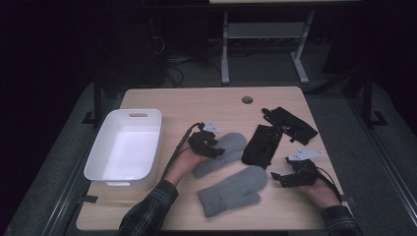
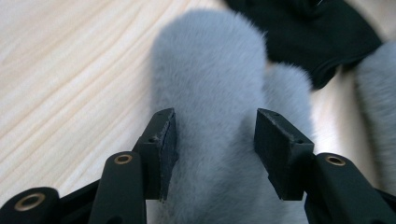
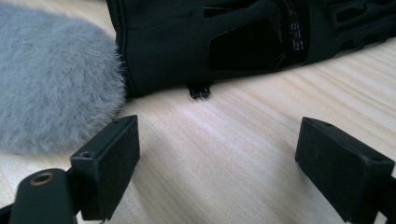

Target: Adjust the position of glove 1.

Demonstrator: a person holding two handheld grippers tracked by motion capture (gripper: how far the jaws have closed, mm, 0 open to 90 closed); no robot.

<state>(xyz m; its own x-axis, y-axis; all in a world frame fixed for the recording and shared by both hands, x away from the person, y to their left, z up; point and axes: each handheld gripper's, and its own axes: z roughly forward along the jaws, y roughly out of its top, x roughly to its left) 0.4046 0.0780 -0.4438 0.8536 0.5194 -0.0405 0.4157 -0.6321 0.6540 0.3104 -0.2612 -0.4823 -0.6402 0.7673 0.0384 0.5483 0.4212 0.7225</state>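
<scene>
Upper grey mitten (image 1: 223,152) lies mid-worktop, long axis diagonal: rounded tip up-right, cuff down-left toward the person. Left tool (image 1: 209,143) sits right over it near the middle, jaws straddling it across the width. In the left gripper view the mitten (image 2: 210,112) runs straight away from the tool (image 2: 212,149), so tool axis and mitten axis are lined up; jaws partly open, one pad on each flank of the fur, at or just off its edges. Not clamped yet, nothing held. Closing where it stands would likely pinch the mitten across its body.

Second grey mitten (image 1: 233,189) lies just below, same diagonal, nearer the front edge. Right tool (image 1: 290,178) is just beside its tip, jaws wide open and empty over bare worktop (image 3: 224,154).

Black glove (image 1: 262,144) is between the mittens and a second black glove (image 1: 290,124) farther back. White bin (image 1: 125,147) is at the left, well apart, on the left hand's side.

High view gives layout and which hand is nearer. Left gripper view gives the jaw-to-fur gap. Right gripper view shows the grey fur (image 3: 51,79) ahead-left, touching the black glove's cuff (image 3: 224,42).
</scene>
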